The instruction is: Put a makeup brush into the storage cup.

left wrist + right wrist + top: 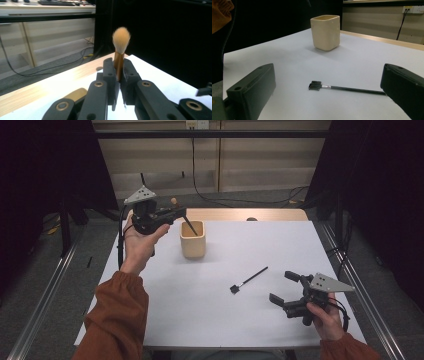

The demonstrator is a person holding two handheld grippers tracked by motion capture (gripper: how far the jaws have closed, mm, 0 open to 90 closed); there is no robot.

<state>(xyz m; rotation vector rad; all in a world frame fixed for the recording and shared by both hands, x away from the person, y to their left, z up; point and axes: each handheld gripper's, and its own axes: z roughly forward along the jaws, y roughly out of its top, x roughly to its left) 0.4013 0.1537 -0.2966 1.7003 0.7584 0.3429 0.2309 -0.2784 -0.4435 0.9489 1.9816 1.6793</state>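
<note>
Left gripper: your left gripper (181,213) is raised above the far left part of the tabletop (215,315), just beside the cup, with its jaws clamped tight on a makeup brush.
Makeup brush: in the left gripper view the makeup brush (120,47) stands upright between your jaws, the gold ferrule pinched by the pads and the tan bristle head clear above them. In the high view its dark handle slants down from the jaws into the cup's mouth.
Cup: the cream, square-sided cup (192,239) stands upright on the white tabletop, toward the far side and left of centre. In the right gripper view the cup (325,32) sits well beyond the small brush.
Handle depth: you cannot tell from these views whether the handle's tip touches the inside of the cup.
Right gripper: your right gripper (284,287) rests low near the near right corner of the tabletop, jaws spread wide and holding nothing.
Small brush: a thin black-handled brush (248,280) lies flat on the tabletop between the cup and your right gripper, apart from both. In the right gripper view the small brush (342,87) lies ahead of the open jaws, its dark bristle head pointing to the left and its handle running behind the right jaw.
</note>
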